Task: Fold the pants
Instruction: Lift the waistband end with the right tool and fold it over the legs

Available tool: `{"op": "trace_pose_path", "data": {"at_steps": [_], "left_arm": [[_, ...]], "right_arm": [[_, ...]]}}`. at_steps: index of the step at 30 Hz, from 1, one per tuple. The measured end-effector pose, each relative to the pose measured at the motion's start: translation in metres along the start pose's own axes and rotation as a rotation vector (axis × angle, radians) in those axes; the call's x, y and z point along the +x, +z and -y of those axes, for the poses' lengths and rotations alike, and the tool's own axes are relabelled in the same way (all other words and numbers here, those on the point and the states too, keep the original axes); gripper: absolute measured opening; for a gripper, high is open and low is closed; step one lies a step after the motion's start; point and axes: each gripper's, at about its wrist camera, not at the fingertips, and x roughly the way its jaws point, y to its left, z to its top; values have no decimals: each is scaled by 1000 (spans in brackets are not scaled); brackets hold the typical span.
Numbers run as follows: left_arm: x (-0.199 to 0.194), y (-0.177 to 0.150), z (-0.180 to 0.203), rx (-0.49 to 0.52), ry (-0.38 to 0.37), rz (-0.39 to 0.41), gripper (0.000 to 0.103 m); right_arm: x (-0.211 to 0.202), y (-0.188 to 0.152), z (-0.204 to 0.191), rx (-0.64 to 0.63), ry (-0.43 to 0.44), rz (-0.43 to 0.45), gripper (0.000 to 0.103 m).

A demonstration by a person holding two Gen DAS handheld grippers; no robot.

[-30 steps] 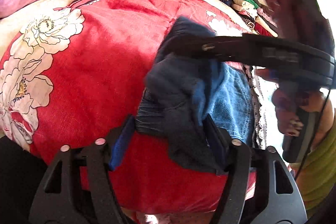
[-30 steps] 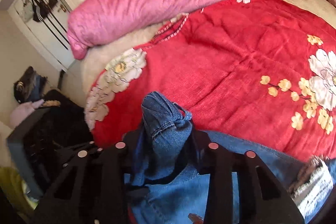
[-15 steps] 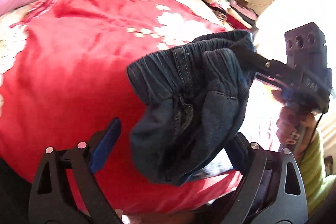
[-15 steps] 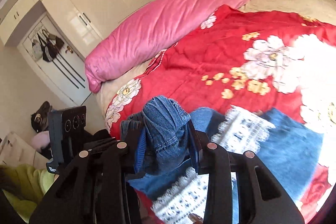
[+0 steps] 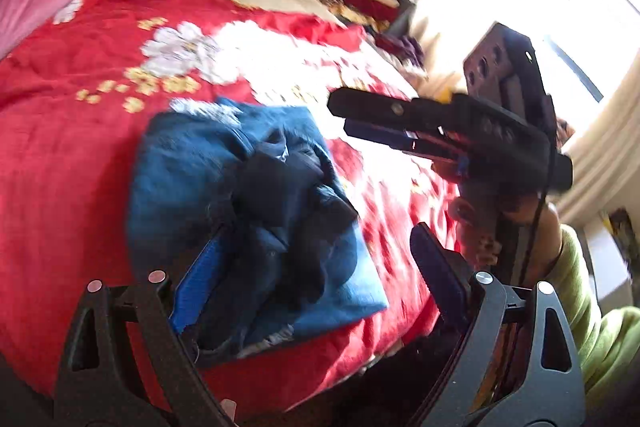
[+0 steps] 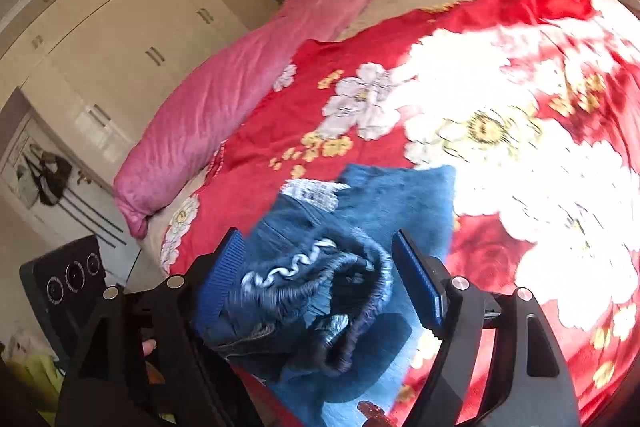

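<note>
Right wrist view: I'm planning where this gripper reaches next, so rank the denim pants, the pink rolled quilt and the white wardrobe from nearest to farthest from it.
From the right gripper, its jaws just opened:
1. Denim pants, bunched between the fingers on the red floral bedspread.
2. Pink rolled quilt, up and left, along the bed's far edge.
3. White wardrobe, behind the quilt, against the wall.
</note>
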Motion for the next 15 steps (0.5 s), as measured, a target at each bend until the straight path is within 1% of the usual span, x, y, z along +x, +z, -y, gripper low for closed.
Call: {"op": "trace_pose_path", "data": {"at_steps": [2,4,5,7,9,10,11,13,14,15], "left_arm": [[15,-9,8,30,3,-46,83],[28,-18,13,43,9,-90,84],[33,-22,15,54,25,-106,84],[40,-27,20,82,51,-123,85],[40,-28,20,91,59,-124,86],[39,-28,20,92,58,-124,87],[39,-29,20,93,59,-124,88],[39,-32,22,113,73,-124,88],[39,-34,23,122,81,-123,88],[39,-35,24,129,86,-120,88]], "right_arm": [[-6,-9,14,50,-35,-5,80],[-7,-16,19,66,-55,-15,82],[-6,-18,19,67,-57,-23,82],[1,-19,17,64,-48,-43,82],[12,-21,11,59,-29,-65,82],[19,-22,8,51,-38,-82,93],[25,-23,6,39,-61,-99,95],[35,-28,1,17,-98,-123,95],[38,-30,-1,8,-90,-125,91],[39,-32,-5,-6,-84,-124,64]]}}
